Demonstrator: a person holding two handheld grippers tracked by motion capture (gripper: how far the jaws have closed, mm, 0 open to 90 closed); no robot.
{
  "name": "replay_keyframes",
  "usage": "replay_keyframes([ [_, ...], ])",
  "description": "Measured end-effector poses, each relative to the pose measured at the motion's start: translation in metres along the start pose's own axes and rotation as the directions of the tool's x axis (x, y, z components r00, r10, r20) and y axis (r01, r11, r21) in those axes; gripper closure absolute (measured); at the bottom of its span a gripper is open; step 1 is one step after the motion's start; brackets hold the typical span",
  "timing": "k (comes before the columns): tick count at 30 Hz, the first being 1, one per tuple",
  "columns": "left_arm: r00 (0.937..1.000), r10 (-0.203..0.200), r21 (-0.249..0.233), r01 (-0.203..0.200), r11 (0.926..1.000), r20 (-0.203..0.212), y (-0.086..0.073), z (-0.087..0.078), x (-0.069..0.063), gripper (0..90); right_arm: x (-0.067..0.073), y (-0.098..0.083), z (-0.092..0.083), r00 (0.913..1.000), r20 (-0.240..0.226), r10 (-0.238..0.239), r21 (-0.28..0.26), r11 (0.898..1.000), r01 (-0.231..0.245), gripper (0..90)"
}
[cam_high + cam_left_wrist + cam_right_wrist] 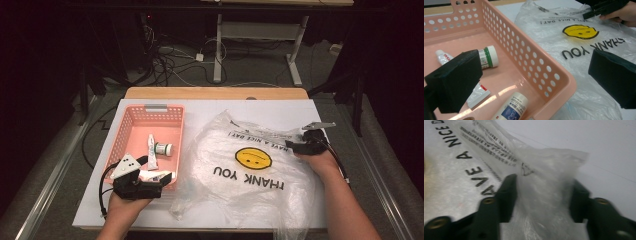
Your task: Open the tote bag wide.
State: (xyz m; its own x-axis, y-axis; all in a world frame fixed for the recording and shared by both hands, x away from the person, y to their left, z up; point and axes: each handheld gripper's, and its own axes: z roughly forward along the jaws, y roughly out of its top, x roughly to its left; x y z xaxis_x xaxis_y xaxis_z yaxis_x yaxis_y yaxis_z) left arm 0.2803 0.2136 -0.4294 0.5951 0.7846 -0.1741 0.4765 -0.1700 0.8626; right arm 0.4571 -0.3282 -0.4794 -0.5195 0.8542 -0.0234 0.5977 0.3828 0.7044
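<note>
The clear "THANK YOU" plastic bag [250,165] lies flat on the white tabletop [280,107]; its bunched edge sits between the right gripper [541,195]'s parted jaws, unpinched; the left gripper [536,82], jaws wide, straddles the pink basket [549,75]'s wall with nothing held; beyond lie dark floor and tangled cables [170,60].
</note>
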Motion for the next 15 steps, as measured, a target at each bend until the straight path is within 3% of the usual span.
replay_keyframes([
  [1,1.0,0.0,0.0,0.0,1.0,0.001,0.0,0.0,0.0,0.0,0.002,-0.001,-0.002,0.9998,-0.004,-0.02,-0.008,1.0,0.02,70.8],
  [3,1.0,0.001,0.002,-0.001,1.0,0.001,0.0,0.0,0.0,0.0,0.006,-0.001,-0.002,0.9992,-0.022,-0.035,-0.007,0.999,0.034,83.1],
  [7,1.0,-0.001,0.002,0.001,1.0,0.001,0.0,0.0,-0.001,0.0,0.008,-0.001,-0.004,0.9991,-0.038,-0.021,-0.01,1.0,0.02,88.2],
  [10,1.0,-0.001,0.001,0.001,1.0,0.008,0.001,0.0,-0.002,0.0,0.006,0.001,-0.007,0.9997,-0.025,-0.002,-0.02,1.0,0.001,88.5],
  [11,0.9991,-0.019,-0.002,0.019,0.9998,0.039,0.002,0.0,-0.004,0.0,0.004,0.002,-0.009,0.9998,-0.018,0.008,-0.027,1.0,-0.008,88.6],
  [15,0.999,0.026,-0.005,-0.026,0.9997,0.037,0.007,0.0,-0.012,0.0,-0.005,0.003,-0.014,0.9986,0.005,0.053,-0.054,0.997,-0.052,89.1],
])
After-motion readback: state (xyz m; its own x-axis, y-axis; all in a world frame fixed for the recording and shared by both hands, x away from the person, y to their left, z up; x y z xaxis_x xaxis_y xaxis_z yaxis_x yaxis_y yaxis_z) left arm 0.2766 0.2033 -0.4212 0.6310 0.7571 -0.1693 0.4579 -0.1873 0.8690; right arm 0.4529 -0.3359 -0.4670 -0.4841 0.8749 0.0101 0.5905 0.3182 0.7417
